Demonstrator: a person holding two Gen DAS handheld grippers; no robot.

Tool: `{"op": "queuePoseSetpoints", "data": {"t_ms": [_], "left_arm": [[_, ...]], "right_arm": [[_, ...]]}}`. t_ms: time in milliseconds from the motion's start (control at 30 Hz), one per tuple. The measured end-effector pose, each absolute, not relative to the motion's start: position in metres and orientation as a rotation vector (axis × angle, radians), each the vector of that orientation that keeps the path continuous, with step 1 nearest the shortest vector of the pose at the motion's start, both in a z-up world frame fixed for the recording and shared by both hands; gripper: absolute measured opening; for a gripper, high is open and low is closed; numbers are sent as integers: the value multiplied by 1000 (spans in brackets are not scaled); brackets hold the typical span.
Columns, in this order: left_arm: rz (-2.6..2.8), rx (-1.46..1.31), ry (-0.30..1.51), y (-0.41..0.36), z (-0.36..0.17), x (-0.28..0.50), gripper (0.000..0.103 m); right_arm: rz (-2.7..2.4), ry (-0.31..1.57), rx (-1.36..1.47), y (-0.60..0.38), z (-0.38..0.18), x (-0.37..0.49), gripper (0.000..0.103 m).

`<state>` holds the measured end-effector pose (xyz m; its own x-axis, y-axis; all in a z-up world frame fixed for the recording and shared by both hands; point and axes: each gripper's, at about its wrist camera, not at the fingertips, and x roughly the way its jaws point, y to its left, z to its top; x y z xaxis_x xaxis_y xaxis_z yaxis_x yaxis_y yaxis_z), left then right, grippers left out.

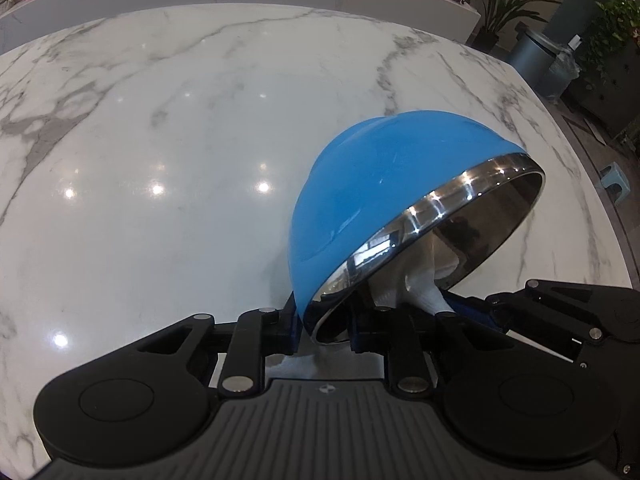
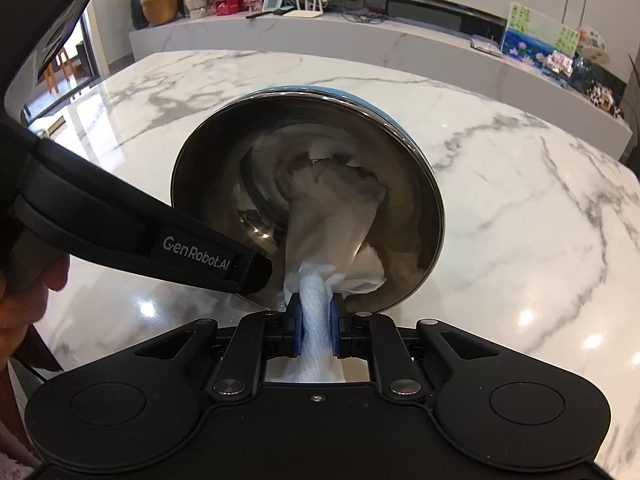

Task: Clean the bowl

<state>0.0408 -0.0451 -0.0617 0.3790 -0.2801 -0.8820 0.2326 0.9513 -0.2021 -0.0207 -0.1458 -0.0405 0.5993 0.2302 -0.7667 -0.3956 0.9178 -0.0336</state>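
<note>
Bowl: light, rigid, slick steel lining; left gripper clamping its rim (best hold), right gripper pinching soft paper towel, wiping inside.

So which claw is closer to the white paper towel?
Right. The right claw is shut on the paper towel, pushing it into the tilted bowl. The left claw pinches the bowl's rim beside the towel, not touching it.
</note>
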Motion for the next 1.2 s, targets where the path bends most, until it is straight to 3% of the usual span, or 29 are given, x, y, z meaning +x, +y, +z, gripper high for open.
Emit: {"op": "queuePoseSetpoints", "data": {"t_ms": [267,433,767,967,1033,1100,1200], "left_arm": [[-330,16,1132,-50,-56,39,19],[-331,7,1130,-49,-55,40,19],[-339,53,961,-49,-35,42,36],[-369,177,887,-65,-22,43,37],[-379,154,907,-65,-22,48,32],[-387,131,944,-65,-25,53,19],[-370,126,968,-63,-29,56,14]], "right_arm": [[282,762,-445,-131,-41,-31,10],[290,780,-424,-131,-45,-32,11],[315,820,-329,-135,-43,-25,11],[324,816,-326,-132,-47,-27,11],[328,818,-321,-133,-47,-27,11],[333,819,-310,-133,-46,-27,11],[344,819,-291,-136,-44,-25,11]]}}
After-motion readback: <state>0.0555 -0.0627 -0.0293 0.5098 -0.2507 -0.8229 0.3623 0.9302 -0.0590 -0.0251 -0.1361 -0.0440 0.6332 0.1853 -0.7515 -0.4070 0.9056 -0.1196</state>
